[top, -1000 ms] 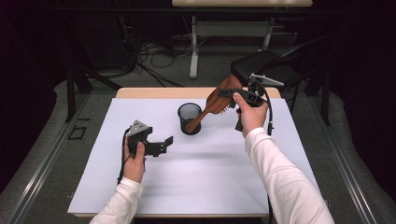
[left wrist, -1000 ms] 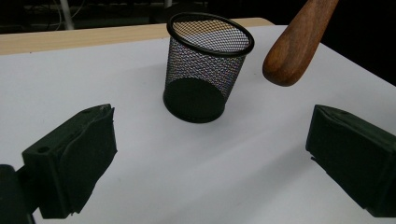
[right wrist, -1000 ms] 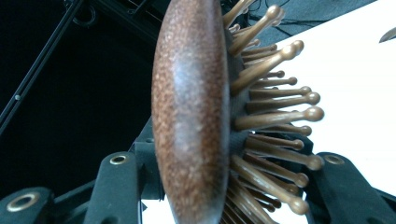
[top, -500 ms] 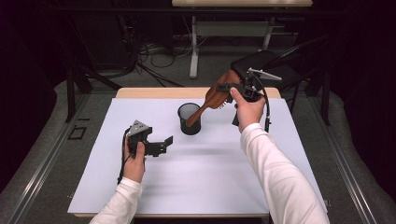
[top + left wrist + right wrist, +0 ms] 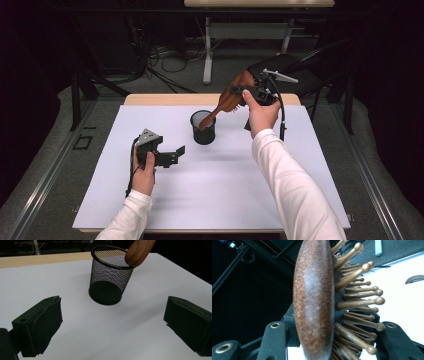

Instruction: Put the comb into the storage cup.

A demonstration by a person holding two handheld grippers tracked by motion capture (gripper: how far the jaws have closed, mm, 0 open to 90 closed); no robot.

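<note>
Hairbrush (image 5: 227, 100) handle now lower over mesh cup (image 5: 203, 128)

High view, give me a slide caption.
Right gripper lowers a wooden hairbrush handle-first into a mesh cup; left gripper waits open.
</note>
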